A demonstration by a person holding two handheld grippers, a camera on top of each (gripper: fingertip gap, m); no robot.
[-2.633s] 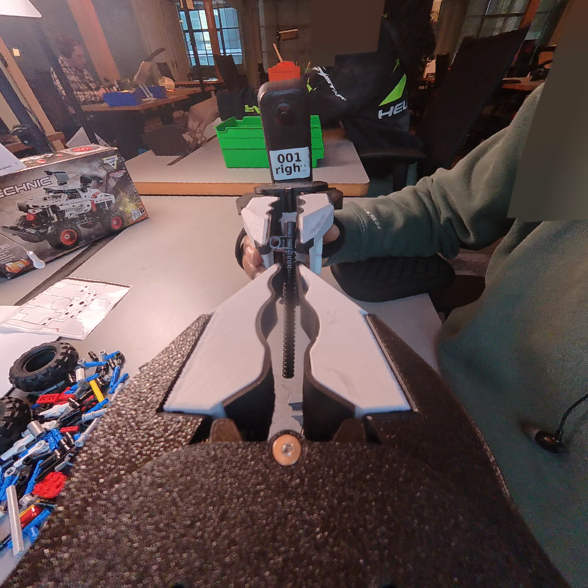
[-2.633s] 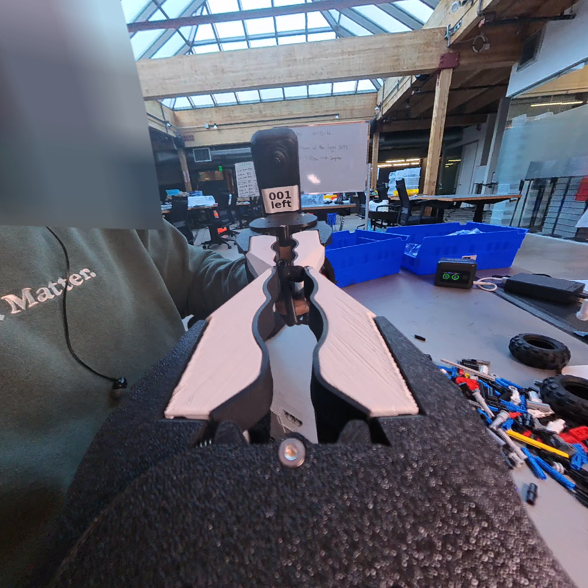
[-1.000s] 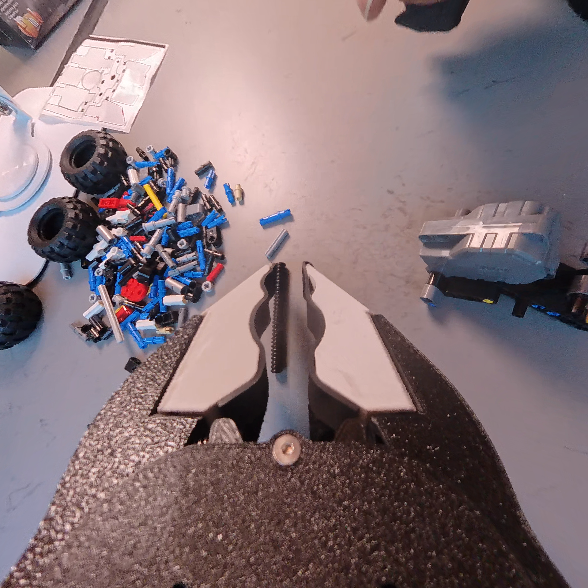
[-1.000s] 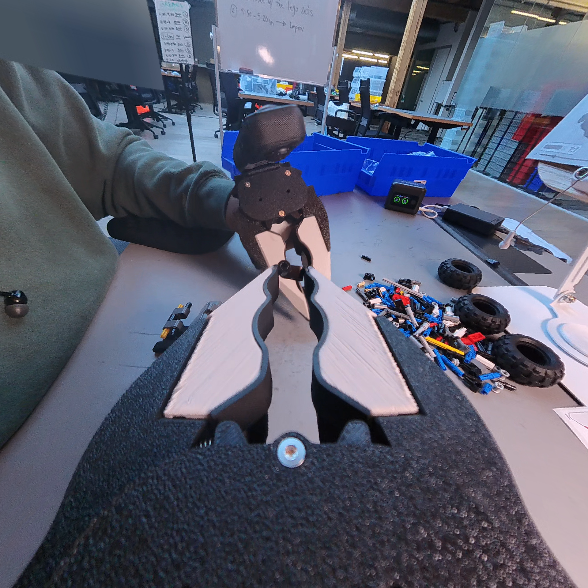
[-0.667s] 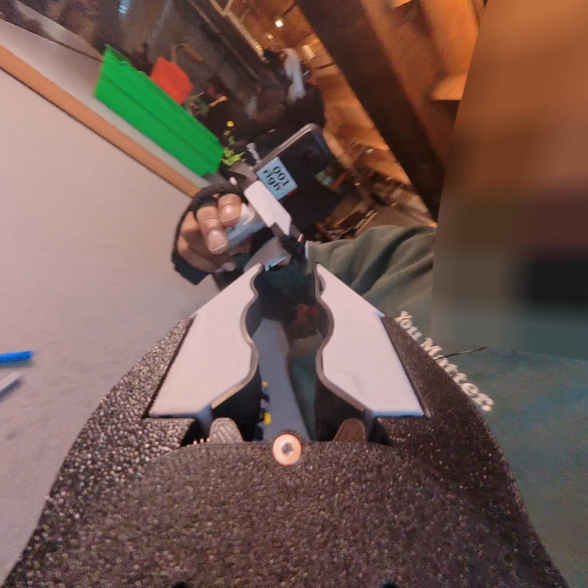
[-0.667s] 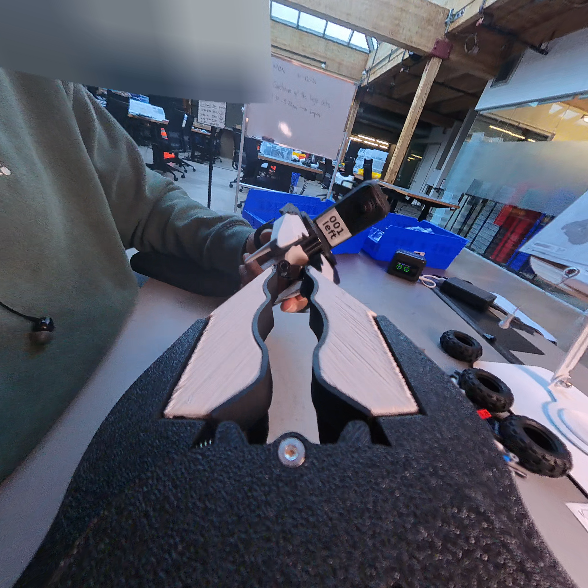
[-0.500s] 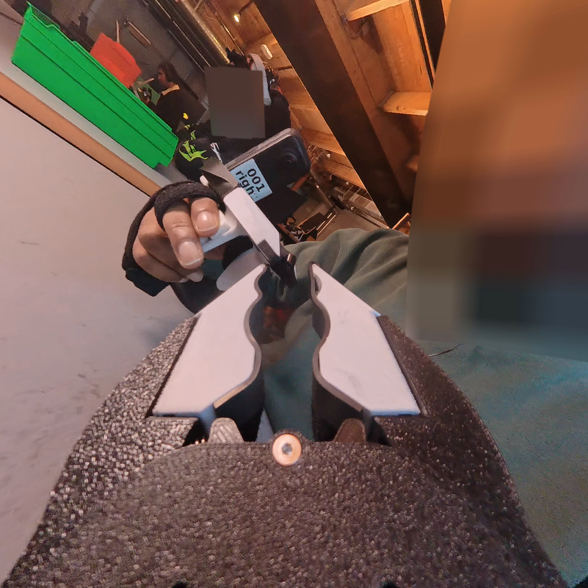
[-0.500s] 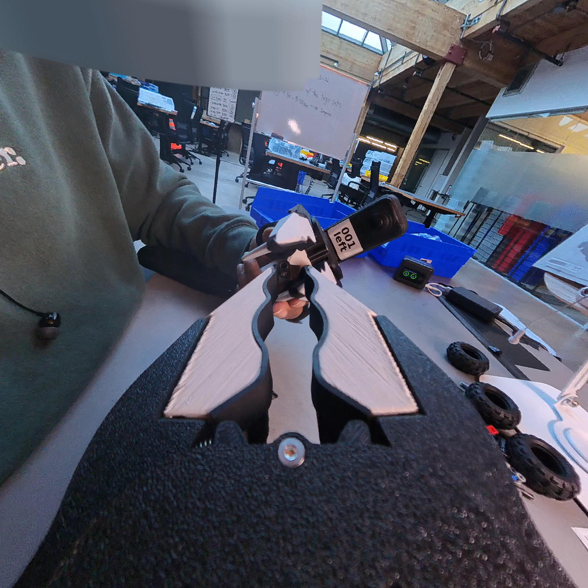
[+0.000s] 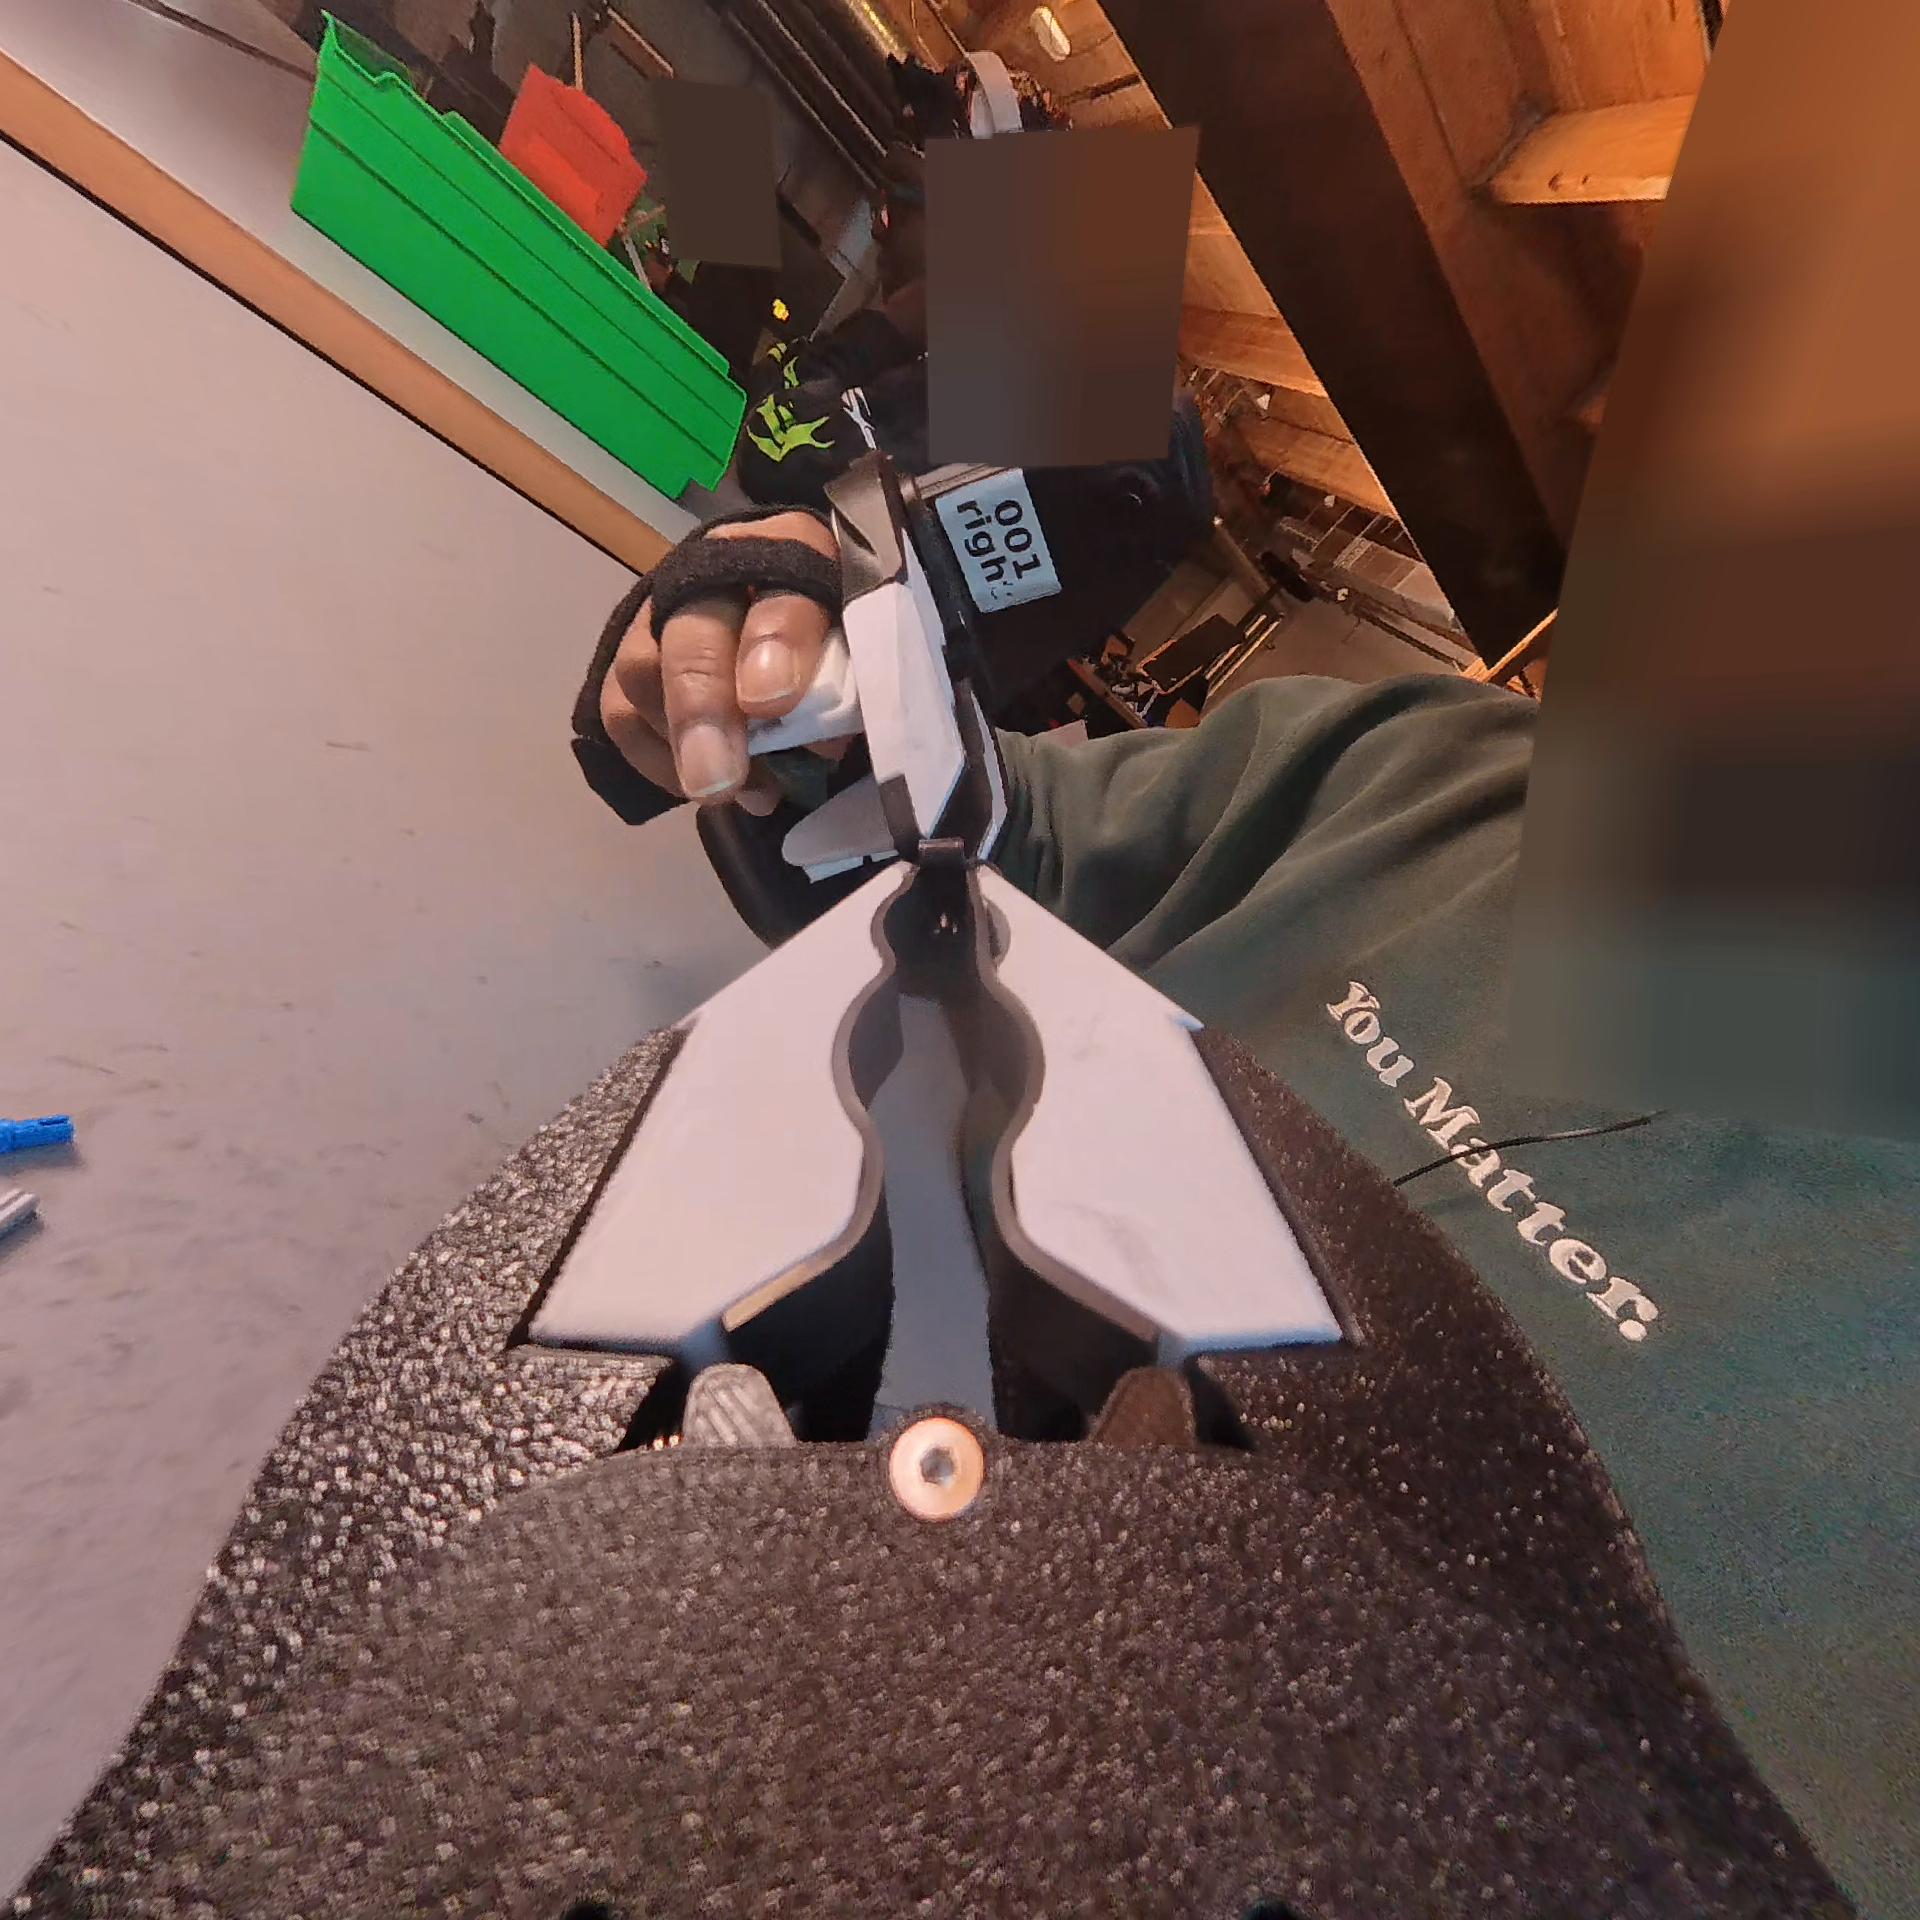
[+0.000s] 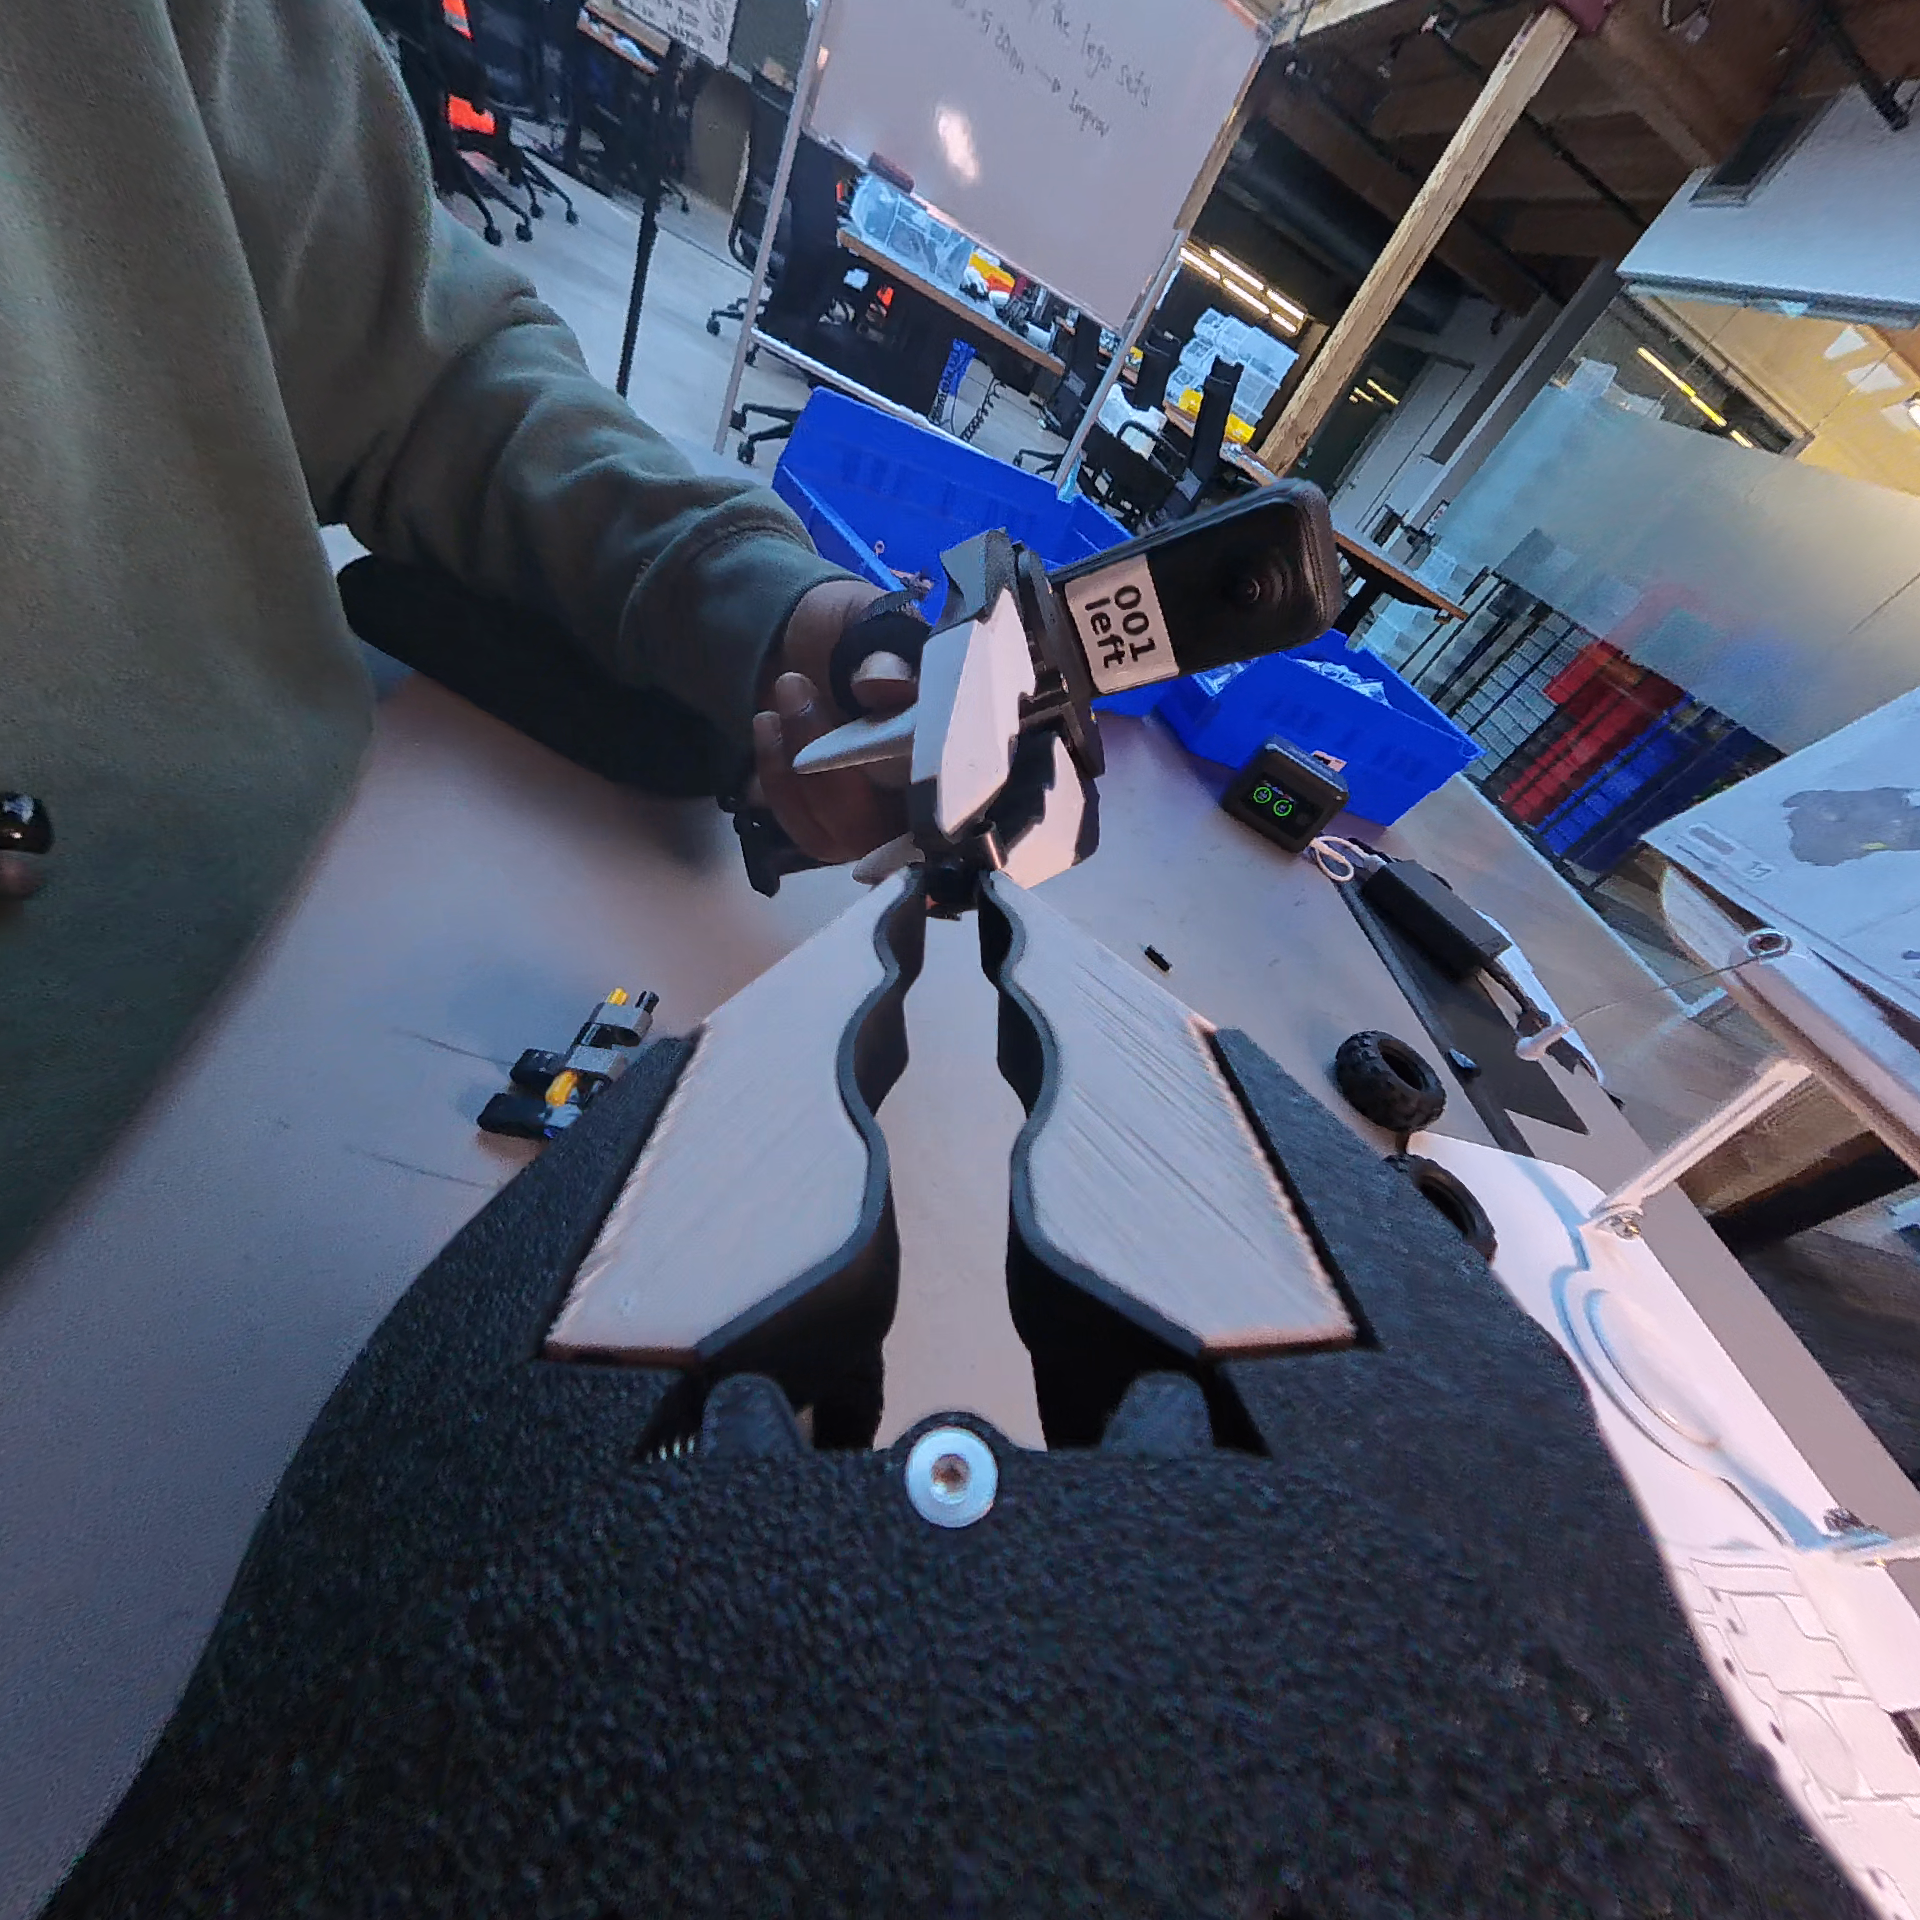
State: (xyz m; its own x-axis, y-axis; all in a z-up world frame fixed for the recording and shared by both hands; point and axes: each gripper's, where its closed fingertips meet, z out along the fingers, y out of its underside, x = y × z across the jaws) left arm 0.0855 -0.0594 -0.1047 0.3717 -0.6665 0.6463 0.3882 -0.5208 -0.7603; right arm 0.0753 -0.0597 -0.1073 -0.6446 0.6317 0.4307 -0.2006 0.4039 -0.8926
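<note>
Both tools are raised above the bench (image 9: pixel 260 831), tip to tip.

- Left tool (image 9: pixel 940 883): jaws narrow, tips pinched on a small black part (image 9: pixel 941 923) that fills the gap just behind them.
- Right tool (image 10: pixel 948 881): jaws narrow too, tips closed on a small black part showing between them. Cannot tell whether both tools grip one piece or two joined pieces.
- The part sits in the air where the two tools meet, in front of the person's green sweatshirt (image 9: pixel 1299 831).
- Hands: 2, one on each tool handle, each with a black strap over the fingers. Right hand (image 9: pixel 707 675); left hand (image 10: pixel 831 769).

Count, right wrist view:
- Blue bins (image 10: pixel 914 488): 2, at the far edge of the bench.
- Tyres (image 10: pixel 1389 1077): 2 in view, right of the tool; the nearer one is half hidden behind the tool body.
- Small black device with a green display (image 10: pixel 1283 795): 1, just in front of the bins.
- Black power brick (image 10: pixel 1434 920): 1, near that device.
- Small black, grey and yellow assembly (image 10: pixel 571 1070): 1, lying on the bench left of the tool.
- Whiteboard (image 10: pixel 1018 135): 1, behind.

Count, left wrist view:
- Blue pin (image 9: pixel 31 1132): 1, at the left edge, with 1 grey piece (image 9: pixel 12 1210) just beside it.
- Green bins (image 9: pixel 499 281): one stack on the next bench, number in it unclear, a red bin (image 9: pixel 566 156) behind.
</note>
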